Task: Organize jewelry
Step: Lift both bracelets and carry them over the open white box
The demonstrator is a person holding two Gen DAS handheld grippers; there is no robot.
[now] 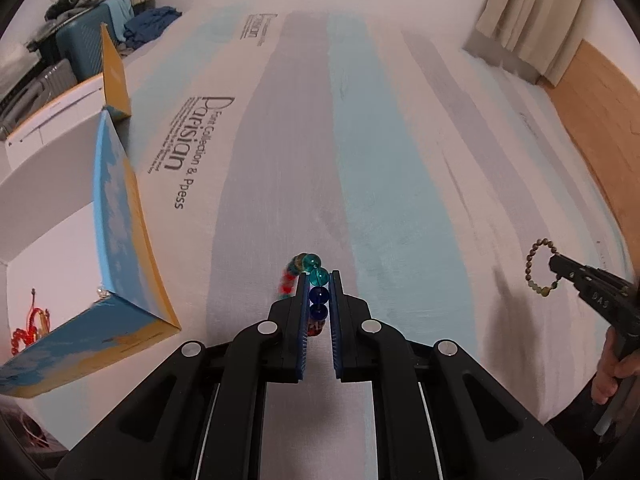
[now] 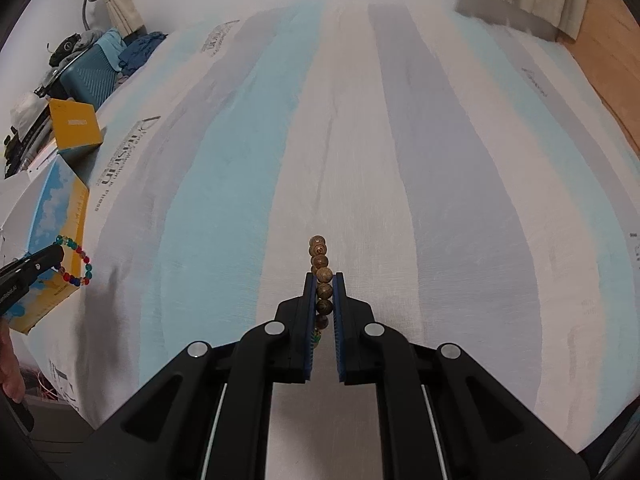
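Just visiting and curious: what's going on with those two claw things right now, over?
Left gripper shut on colored glass bead bracelet. Right gripper shut on brown wooden bead bracelet. Both lifted above striped bedsheet. Open box at left, path unobstructed.

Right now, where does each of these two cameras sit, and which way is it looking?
Left wrist: rides on the left gripper, facing forward over the striped bed; its fingers pinch a colourful bead bracelet, open box at left.
Right wrist: rides on the right gripper, also facing along the bed, pinching a brown bead bracelet.
Shared: each view catches the other gripper, its bracelet, the box and a hand.
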